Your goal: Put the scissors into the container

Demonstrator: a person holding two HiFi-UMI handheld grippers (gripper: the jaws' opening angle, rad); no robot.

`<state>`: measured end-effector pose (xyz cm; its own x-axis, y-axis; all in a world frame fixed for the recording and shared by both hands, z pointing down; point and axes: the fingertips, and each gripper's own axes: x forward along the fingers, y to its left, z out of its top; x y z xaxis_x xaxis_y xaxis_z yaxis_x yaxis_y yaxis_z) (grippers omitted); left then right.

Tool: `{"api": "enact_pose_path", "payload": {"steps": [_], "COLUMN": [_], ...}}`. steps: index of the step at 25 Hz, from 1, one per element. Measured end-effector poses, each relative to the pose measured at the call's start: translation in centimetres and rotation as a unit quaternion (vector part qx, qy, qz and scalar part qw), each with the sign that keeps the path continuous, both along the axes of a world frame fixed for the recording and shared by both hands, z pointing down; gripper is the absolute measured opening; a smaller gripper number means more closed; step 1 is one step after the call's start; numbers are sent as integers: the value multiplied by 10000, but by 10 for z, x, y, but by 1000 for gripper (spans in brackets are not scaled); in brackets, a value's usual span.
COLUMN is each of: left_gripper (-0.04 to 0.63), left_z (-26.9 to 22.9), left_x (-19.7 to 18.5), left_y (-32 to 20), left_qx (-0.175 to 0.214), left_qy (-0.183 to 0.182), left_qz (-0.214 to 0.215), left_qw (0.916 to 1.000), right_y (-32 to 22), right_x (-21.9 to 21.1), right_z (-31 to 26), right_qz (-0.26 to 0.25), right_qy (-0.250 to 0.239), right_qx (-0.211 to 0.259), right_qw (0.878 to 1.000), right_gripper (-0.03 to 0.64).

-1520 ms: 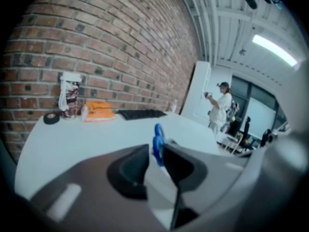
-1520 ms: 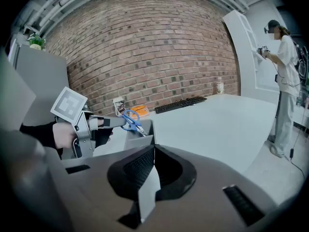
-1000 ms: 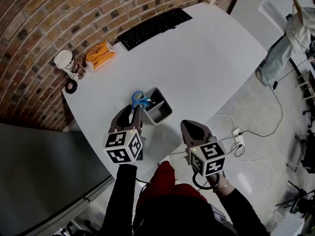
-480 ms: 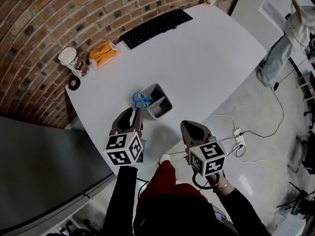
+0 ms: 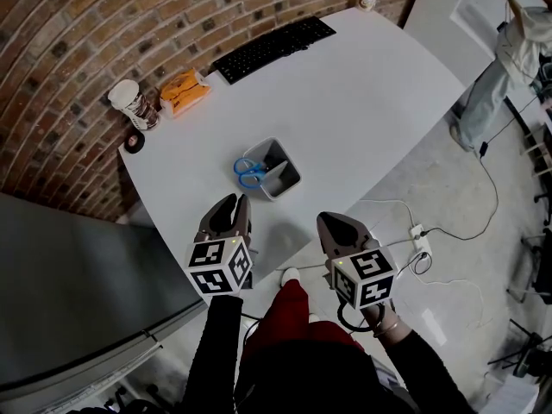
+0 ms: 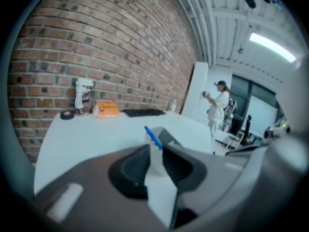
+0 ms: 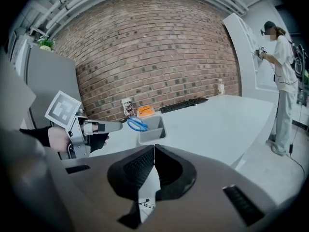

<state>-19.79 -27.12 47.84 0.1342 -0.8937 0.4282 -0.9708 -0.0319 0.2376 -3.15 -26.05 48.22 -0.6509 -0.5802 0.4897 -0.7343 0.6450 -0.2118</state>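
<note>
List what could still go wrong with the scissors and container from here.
1. The scissors lie with their blue handles sticking out over the rim of the container; a knock could probably tip them out.
2. The left tongs, jaws just closing on nothing, hover nearby; a careless swing might catch the handles or shove the container across the white table.

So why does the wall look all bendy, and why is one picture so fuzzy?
Head view: the wide lens bends the wall and the table. Left gripper view: soft all over, the scissors only a blue smear, the ceiling light glaring. Right gripper view: sharper, yet the wall bulges, with dark corners.
</note>
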Motion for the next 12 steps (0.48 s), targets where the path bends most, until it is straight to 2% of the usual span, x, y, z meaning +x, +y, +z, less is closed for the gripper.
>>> {"api": "enact_pose_path", "payload": {"steps": [12], "left_gripper": [24], "left_z": [-4], "left_x": [16], "left_y": [40], "left_qx": [15], "left_qy": [-60], "left_qz": [-32], "left_qw": [10000], "right_y": [28], "right_x": [13], "right_z": [-8], "right_qz": [-35], "right_qy": [-100], "right_qx": [80], "right_qw": [9999], "right_gripper": [9]}}
